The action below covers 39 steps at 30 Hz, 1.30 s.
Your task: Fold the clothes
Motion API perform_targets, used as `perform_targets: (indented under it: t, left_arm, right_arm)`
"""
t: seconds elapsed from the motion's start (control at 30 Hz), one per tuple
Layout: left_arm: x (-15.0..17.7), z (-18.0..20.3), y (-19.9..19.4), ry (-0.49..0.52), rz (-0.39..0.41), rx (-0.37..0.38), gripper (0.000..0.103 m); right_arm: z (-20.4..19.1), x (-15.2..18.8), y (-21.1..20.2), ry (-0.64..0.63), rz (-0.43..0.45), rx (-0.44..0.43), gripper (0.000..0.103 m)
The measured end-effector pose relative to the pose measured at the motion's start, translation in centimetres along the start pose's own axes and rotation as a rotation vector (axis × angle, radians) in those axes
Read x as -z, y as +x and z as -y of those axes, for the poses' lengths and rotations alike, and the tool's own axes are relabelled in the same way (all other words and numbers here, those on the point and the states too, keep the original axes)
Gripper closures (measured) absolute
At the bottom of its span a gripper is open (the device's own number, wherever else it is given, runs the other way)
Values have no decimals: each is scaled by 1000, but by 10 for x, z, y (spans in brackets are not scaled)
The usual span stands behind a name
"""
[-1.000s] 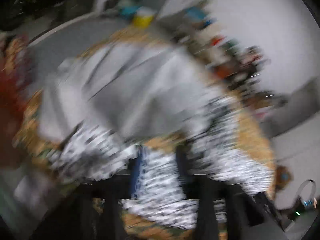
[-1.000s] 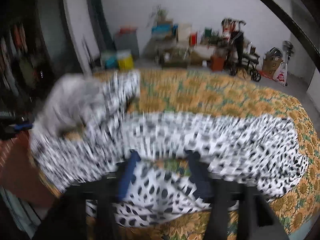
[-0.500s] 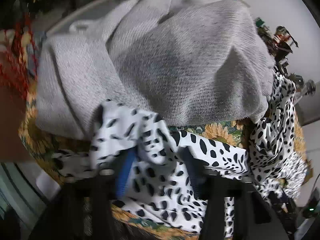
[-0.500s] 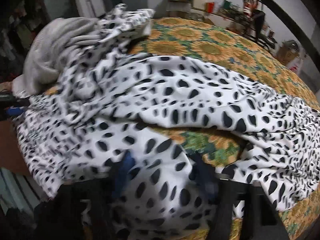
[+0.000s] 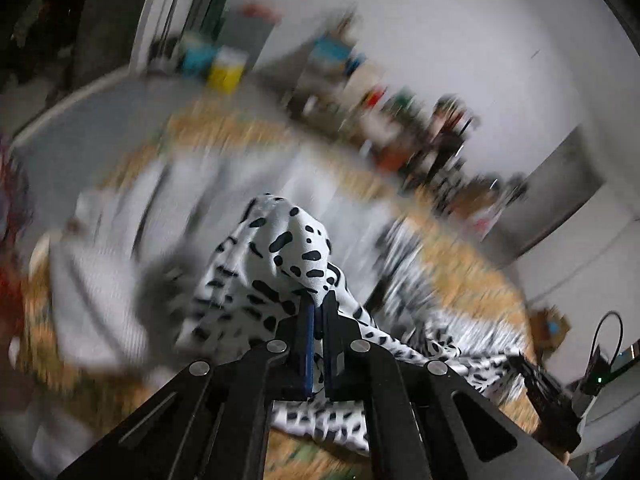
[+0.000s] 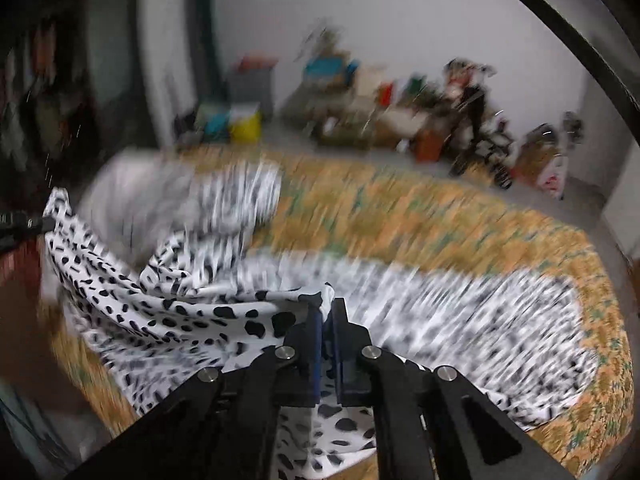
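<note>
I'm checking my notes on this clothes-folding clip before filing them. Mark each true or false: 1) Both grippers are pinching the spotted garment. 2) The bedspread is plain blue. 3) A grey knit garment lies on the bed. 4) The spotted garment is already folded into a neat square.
1) True: the left gripper and right gripper are each shut on the spotted garment.
2) False: the bedspread is orange-yellow and patterned.
3) True: the grey knit garment lies there.
4) False: it is lifted and rumpled.
</note>
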<state>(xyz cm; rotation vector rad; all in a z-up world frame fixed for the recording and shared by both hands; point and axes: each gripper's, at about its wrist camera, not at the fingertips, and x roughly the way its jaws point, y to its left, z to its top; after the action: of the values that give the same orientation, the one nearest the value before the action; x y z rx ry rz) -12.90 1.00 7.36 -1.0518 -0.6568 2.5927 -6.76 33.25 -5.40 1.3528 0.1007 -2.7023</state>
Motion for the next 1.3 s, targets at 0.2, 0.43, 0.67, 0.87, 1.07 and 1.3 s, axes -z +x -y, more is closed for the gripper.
perform_targets:
  t: [0.2, 0.43, 0.67, 0.87, 1.07, 1.3]
  left_arm:
    - [-2, -7, -36, 3, 139, -19, 100]
    - [94, -93, 22, -178, -123, -254, 100]
    - [107, -119, -7, -307, -149, -385, 41]
    - [106, -89, -9, -247, -173, -281, 26]
    - [111, -68, 22, -155, -232, -342, 68]
    - [132, -93, -9, -182, -277, -526, 90]
  right_arm:
    - [-18, 12, -11, -3, 30, -30, 97]
    - [-36, 42, -10, 10, 28, -68, 97]
    - [-29, 92, 5, 178, -58, -182, 56]
    - [-13, 91, -35, 330, 9, -190, 47]
    - [5, 90, -58, 414, 67, -128, 40]
    - [23, 106, -59, 523, 72, -149, 35]
